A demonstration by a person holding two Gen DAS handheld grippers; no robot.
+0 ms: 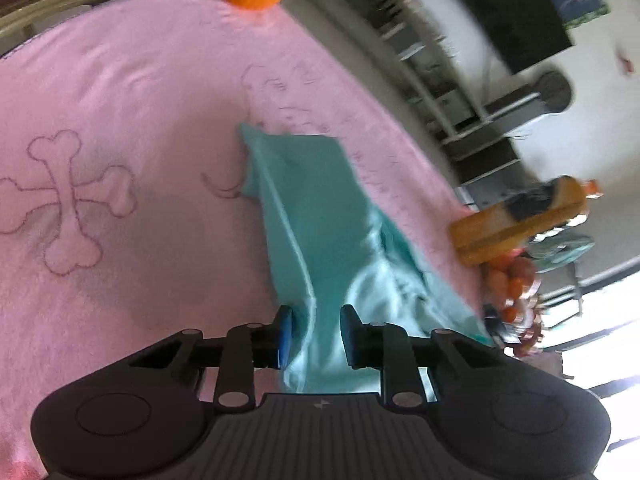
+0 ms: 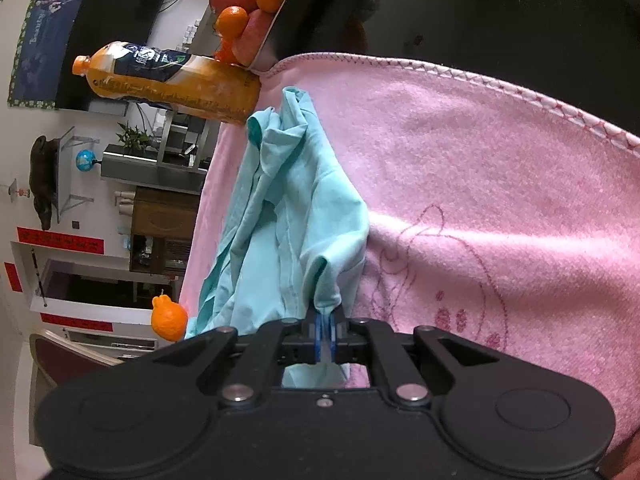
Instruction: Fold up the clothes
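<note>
**Mid-fold on the teal shirt: one claw has it, the other doesn't yet**

Starting with your left wrist view: the left gripper [image 1: 316,334] sits low-centre in the frame with its jaws parted, and the teal garment [image 1: 316,216] runs up between them. The pads don't look like they're pressing on the cloth, so I'd call that claw open, not gripping. The garment lies in the middle of the frame, draped over the pink towel [image 1: 120,120], which fills the whole left half.

Over in the right wrist view, the right gripper [image 2: 326,334] is pinched closed on a bunched edge of the same garment [image 2: 288,216], at bottom-centre of the frame. The cloth hangs bunched, centre-left.

My read: you're at the grab-and-spread stage, no fold laid yet. Next you need that left claw to close on its edge, then pull the two apart so the fabric goes flat.

Count, left to right in the right view: one juice bottle [image 2: 168,80], one loose orange [image 2: 169,318], one garment, one towel, and a fruit bowl [image 2: 280,24] at top-centre with at least two oranges showing.
</note>
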